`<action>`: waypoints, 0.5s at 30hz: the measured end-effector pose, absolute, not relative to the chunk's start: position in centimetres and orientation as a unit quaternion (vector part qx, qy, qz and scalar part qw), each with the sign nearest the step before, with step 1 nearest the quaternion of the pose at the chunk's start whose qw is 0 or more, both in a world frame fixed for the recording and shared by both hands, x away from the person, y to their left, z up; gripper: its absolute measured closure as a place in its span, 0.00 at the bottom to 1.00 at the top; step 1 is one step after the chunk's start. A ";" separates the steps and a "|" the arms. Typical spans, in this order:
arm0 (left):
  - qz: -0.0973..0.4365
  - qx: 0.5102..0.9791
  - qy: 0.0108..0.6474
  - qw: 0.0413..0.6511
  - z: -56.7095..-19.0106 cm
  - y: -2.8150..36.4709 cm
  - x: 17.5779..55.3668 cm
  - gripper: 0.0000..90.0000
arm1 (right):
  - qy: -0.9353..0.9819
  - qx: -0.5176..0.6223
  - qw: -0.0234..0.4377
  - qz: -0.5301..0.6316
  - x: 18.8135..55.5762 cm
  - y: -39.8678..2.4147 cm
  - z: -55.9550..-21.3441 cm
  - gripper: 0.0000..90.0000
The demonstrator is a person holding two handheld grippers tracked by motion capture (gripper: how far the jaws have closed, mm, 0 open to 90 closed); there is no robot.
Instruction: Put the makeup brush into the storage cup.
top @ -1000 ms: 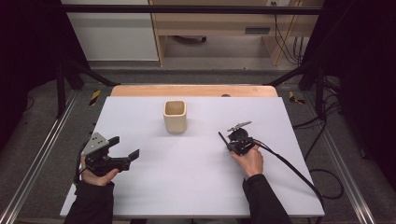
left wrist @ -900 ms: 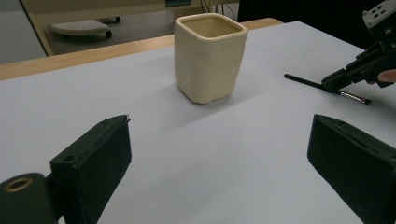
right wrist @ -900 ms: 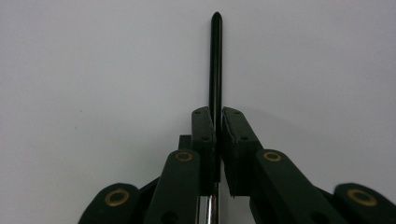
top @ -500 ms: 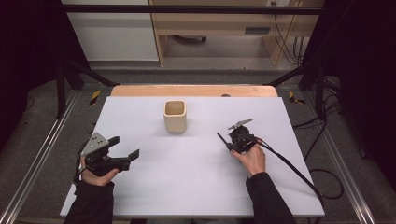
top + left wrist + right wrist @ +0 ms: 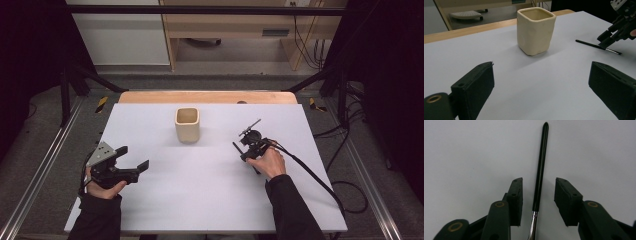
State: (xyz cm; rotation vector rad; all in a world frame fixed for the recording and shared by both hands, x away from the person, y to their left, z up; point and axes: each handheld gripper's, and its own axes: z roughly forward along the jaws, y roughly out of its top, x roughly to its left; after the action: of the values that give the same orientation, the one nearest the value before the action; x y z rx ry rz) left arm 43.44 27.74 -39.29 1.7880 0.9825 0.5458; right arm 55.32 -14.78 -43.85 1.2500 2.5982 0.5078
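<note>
— Right gripper view: the right gripper (image 5: 537, 203) has just been opening its jaws, and the brush (image 5: 540, 170) lies loose between them, untouched.

— Brush sits toward the tabletop's right edge; cup (image 5: 187, 125) near the far edge (left gripper (image 5: 134, 160) gaping, empty).

Cream square cup (image 5: 187, 125), white table (image 5: 200, 190), wooden shelf (image 5: 225, 30)
</note>
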 end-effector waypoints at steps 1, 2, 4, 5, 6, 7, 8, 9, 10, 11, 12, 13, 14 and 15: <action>0.225 0.737 0.405 0.492 -39.3 27.7 43.4 0.07 | 0.885 0.421 0.104 0.168 55.4 -14.8 -44.0 0.68; 0.225 0.737 0.405 0.492 -39.3 27.7 43.4 0.07 | 0.887 0.420 0.101 0.164 55.5 -14.8 -44.2 0.70; 0.224 0.739 0.404 0.490 -39.3 27.7 43.5 0.07 | 0.890 0.416 0.096 0.158 55.6 -14.7 -44.6 0.75; 0.224 0.739 0.404 0.490 -39.3 27.7 43.5 0.07 | 0.890 0.416 0.096 0.158 55.6 -14.7 -44.6 0.75; 0.224 0.740 0.404 0.490 -39.4 27.7 43.5 0.07 | 0.890 0.420 0.090 0.155 55.6 -14.6 -44.7 0.79; 0.224 0.740 0.403 0.489 -39.4 27.7 43.5 0.07 | 0.891 0.417 0.088 0.154 55.6 -14.6 -44.8 0.80; 0.224 0.741 0.403 0.489 -39.4 27.7 43.5 0.07 | 0.891 0.419 0.088 0.151 55.6 -14.6 -44.9 0.82; 0.224 0.741 0.403 0.488 -39.4 27.6 43.5 0.07 | 0.891 0.421 0.085 0.150 55.7 -14.5 -44.9 0.83; 0.224 0.741 0.403 0.488 -39.4 27.6 43.5 0.07 | 0.891 0.420 0.084 0.152 55.7 -14.5 -44.9 0.84; 0.224 0.742 0.403 0.488 -39.4 27.6 43.5 0.07 | 0.891 0.420 0.084 0.152 55.7 -14.5 -44.9 0.84; 0.223 0.742 0.403 0.487 -39.4 27.6 43.5 0.07 | 0.890 0.422 0.078 0.152 55.7 -14.5 -44.9 0.86; 0.223 0.742 0.403 0.487 -39.4 27.6 43.5 0.07 | 0.890 0.424 0.076 0.150 55.7 -14.5 -44.9 0.87; 0.223 0.743 0.402 0.487 -39.4 27.6 43.5 0.07 | 0.888 0.428 0.073 0.149 55.8 -14.5 -44.9 0.89; 0.222 0.743 0.402 0.487 -39.4 27.5 43.5 0.07 | 0.888 0.429 0.072 0.147 55.8 -14.5 -44.9 0.90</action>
State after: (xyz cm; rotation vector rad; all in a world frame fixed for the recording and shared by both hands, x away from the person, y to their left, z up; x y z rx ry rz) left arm 43.52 27.54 -39.45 1.8076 0.9774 0.5412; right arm 55.79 -14.50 -44.87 1.2892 2.6701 0.4415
